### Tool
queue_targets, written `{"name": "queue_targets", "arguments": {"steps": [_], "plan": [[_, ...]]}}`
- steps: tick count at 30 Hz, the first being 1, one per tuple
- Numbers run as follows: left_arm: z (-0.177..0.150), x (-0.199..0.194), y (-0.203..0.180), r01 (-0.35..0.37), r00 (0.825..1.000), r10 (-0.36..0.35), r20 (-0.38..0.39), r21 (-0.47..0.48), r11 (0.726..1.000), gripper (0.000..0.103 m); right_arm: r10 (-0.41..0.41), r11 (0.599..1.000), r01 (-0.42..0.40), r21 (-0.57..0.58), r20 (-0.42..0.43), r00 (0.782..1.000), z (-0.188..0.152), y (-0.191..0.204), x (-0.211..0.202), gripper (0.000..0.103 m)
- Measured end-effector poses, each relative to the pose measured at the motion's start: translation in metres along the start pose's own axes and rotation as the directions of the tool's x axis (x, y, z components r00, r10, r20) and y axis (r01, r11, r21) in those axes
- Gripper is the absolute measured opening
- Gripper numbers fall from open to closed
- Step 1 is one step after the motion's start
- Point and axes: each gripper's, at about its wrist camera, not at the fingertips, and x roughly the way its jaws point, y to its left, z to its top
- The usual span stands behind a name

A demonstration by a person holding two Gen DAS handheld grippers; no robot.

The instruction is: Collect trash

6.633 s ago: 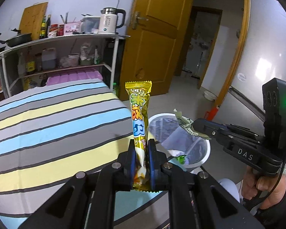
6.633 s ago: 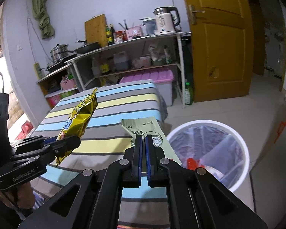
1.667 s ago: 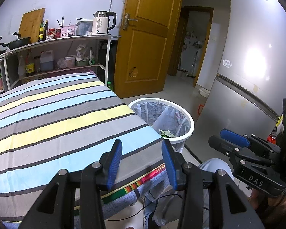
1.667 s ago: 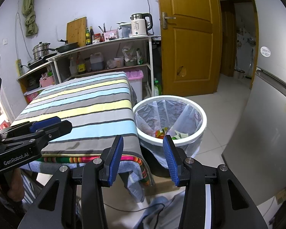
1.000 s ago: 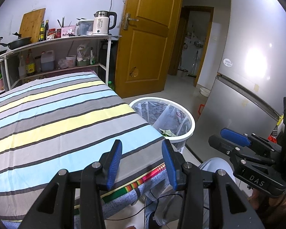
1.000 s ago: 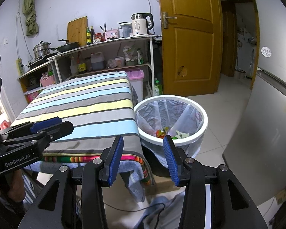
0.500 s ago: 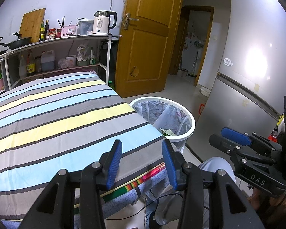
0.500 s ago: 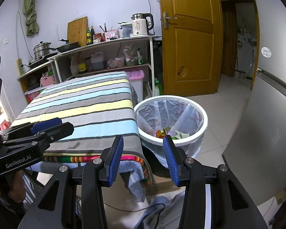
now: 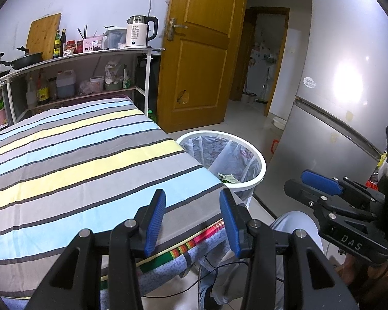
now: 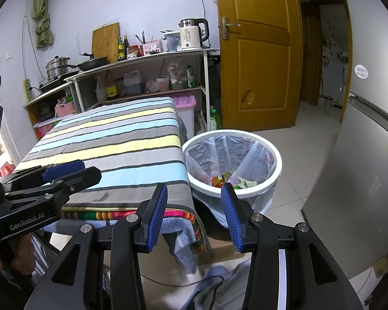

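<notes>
Both claws spread wide, nothing held; trash sits in the bin.

We hold the left claw [image 9: 192, 219] w/ blue pads [image 9: 154, 223] well apart, low over the near edge of the striped worktop [image 9: 72, 160]. Our right claw [image 10: 194, 213] is spread too, empty, below the worktop corner & near the white bin [image 10: 256, 193]. The bin stands on the floor just beside the worktop's right end, w/ a clear liner inside. Trash [image 10: 229, 180] lies at the bottom: orange, green & pale wrappers. Behind the worktop we see a shelf rack [image 10: 152, 56] w/ a kettle [image 10: 192, 35], then a wooden door [image 10: 256, 51]. A grey fridge [image 9: 323, 134] is right of the bin.
</notes>
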Motion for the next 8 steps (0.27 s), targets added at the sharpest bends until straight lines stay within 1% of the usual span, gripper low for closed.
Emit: {"name": "queue_targets", "arguments": {"steps": [8], "plan": [[0.0003, 0.0011, -0.0018, -0.001, 1.000, 0.001, 0.002, 0.002, 1.000, 0.045, 0.002, 1.000, -0.002, 0.000, 0.002, 1.000, 0.0003, 0.0010, -0.0008, 0.044]]}}
